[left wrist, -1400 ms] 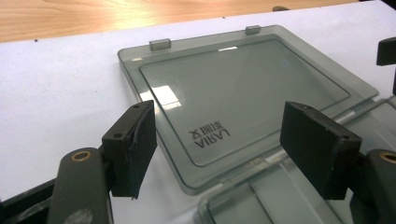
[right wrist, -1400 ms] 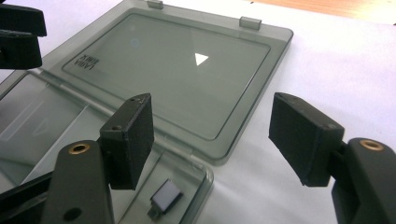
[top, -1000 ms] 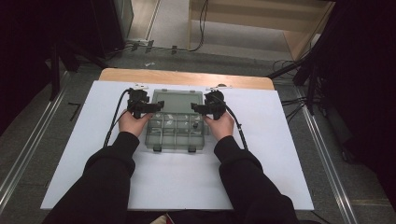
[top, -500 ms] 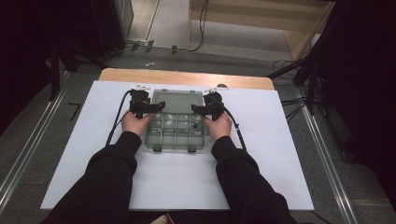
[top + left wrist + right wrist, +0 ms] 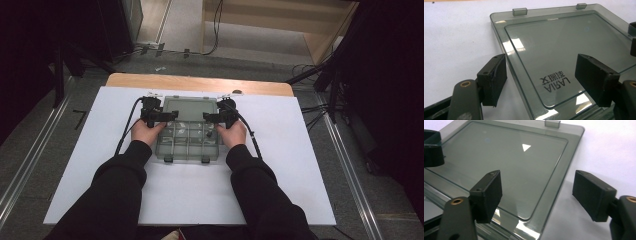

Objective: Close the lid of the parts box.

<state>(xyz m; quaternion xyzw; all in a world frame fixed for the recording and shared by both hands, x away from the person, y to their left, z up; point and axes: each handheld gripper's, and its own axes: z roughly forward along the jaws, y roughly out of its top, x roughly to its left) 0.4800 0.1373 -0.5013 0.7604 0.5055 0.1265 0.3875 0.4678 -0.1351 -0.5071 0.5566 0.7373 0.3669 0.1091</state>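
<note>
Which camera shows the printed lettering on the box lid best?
The left gripper view: the lettering sits large between its jaws on the lid. The right gripper view shows the lid's other side; the high view shows the lid too small to read.

The organizer box (image 5: 187, 142) compartments are too small to tell their contents; the lid (image 5: 564, 57) is cut off at the right edge.

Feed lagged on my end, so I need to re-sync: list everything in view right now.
Compartment organiser box: one, smoky clear plastic, mid-table, open.
Lid: one, smoky clear, printed lettering, laid flat on the sheet beyond the box.
White sheet: one, covering the table.
Wooden table: one, tan edge at the far side.
Left hand-held gripper: black, jaws open astride the lid's left edge.
Right hand-held gripper: black, jaws open astride its right edge.
Sleeves: two, black.
</note>
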